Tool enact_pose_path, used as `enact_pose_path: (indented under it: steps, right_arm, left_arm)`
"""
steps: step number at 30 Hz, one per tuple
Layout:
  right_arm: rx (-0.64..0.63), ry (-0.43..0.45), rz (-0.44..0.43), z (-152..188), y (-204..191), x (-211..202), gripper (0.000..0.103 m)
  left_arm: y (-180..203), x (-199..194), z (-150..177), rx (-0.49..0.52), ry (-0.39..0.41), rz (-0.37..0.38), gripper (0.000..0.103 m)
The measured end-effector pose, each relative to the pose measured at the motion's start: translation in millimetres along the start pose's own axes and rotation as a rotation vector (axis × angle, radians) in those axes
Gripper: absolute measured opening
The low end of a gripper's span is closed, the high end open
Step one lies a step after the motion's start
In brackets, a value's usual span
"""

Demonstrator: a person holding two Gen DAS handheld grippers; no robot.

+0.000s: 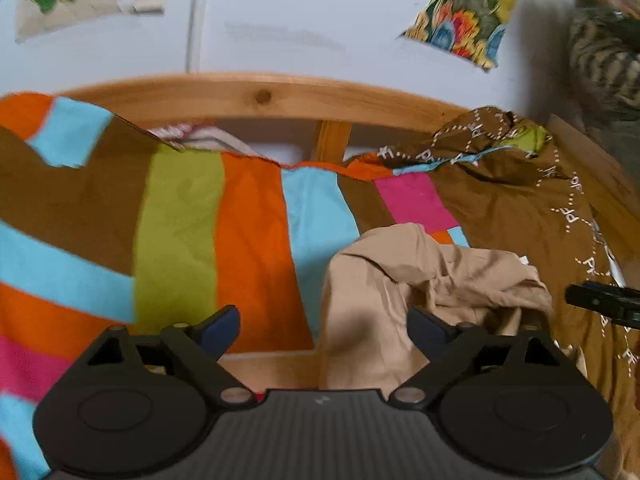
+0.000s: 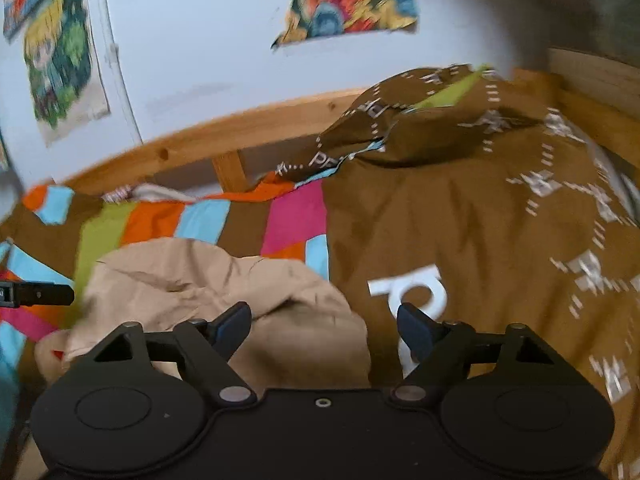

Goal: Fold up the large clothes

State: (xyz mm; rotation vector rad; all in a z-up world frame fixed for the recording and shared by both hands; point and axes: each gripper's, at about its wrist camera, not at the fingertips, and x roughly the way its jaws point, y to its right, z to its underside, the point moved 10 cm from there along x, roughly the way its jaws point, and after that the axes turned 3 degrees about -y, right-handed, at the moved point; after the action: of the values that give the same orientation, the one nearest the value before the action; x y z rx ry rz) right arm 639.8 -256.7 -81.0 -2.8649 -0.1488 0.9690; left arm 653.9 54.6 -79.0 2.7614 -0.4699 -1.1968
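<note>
A crumpled beige garment [image 1: 420, 292] lies in a heap on a bed with a colourful patchwork cover [image 1: 180, 220]; part of it hangs over the bed's front wooden edge. My left gripper [image 1: 323, 326] is open just above the garment's left part, nothing between its fingers. In the right wrist view the same beige garment [image 2: 224, 292] lies lower left. My right gripper [image 2: 324, 326] is open over the garment's right edge, empty. The other gripper's black fingertip [image 1: 600, 300] shows at the right edge of the left view, and a black fingertip [image 2: 40, 294] at the left edge of the right view.
A brown duvet [image 2: 480, 220] with white lettering is bunched on the right of the bed, its pillow end [image 2: 420, 128] raised. A wooden bed rail [image 1: 260, 98] runs along the white wall. Posters [image 2: 348, 4] hang on the wall. A striped furry thing [image 1: 604, 64] sits top right.
</note>
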Motion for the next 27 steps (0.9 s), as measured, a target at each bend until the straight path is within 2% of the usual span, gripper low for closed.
enact_pose_path:
  steps: [2,3,4,5,6,7,8,11,15,20,23,27]
  right_arm:
    - [-0.002,-0.047,-0.005,-4,-1,25,0.078]
    - [0.007,-0.061,-0.007,-3,0,34,0.065]
    - [0.023,-0.063,-0.01,-4,1,39,0.042]
    - [0.047,-0.067,-0.019,-5,2,43,0.033]
    - [0.079,-0.064,-0.029,-5,2,43,0.022]
    - [0.097,-0.054,-0.039,-5,1,41,0.012]
    - [0.111,-0.038,-0.052,-5,-1,36,0.011]
    - [0.146,0.025,-0.101,-10,-5,8,0.005]
    - [0.22,0.114,-0.216,-5,2,-54,0.004]
    - [0.379,0.185,-0.376,26,30,-131,0.004]
    - [0.393,0.188,-0.39,57,39,-160,0.004]
    - [0.412,0.184,-0.35,92,46,-181,0.001]
  left_arm:
    - [1,18,-4,-0.015,-0.021,0.019,0.082]
    - [1,25,-5,-0.026,-0.03,0.028,0.079]
    - [3,31,-5,-0.037,-0.039,0.043,0.068]
    - [5,36,-4,-0.047,-0.051,0.058,0.047]
    - [7,41,-3,-0.061,-0.068,0.074,0.034]
    - [8,44,-1,-0.074,-0.082,0.073,0.012]
    - [8,44,1,-0.084,-0.087,0.066,0.006]
    - [13,25,-2,-0.085,-0.007,0.081,0.001]
    - [28,-33,2,-0.037,0.128,0.204,0.001]
    - [42,-108,40,0.055,0.226,0.331,0.001]
    - [50,-140,70,0.089,0.252,0.368,0.001]
    - [61,-157,116,0.107,0.207,0.368,0.002]
